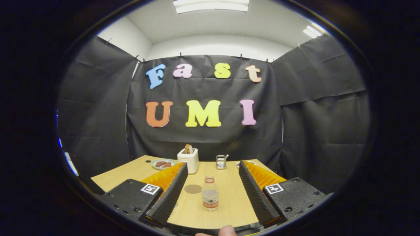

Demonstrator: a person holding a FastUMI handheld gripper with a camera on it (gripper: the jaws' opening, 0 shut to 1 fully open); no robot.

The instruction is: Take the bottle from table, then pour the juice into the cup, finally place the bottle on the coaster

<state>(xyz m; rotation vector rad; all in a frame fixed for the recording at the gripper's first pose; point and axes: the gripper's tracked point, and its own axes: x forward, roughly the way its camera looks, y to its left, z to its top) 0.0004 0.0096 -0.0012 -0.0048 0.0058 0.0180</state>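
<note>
With fingers spread wide, the gripper is lining up on the upright bottle standing untouched between them on the table, coaster at its ten o'clock; closing in comes next.

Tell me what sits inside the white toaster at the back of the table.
A brown slice of bread sticks up out of the toaster; its lower part is hidden inside the slot. The gripper is open, with the bottle standing between its fingers.
</note>
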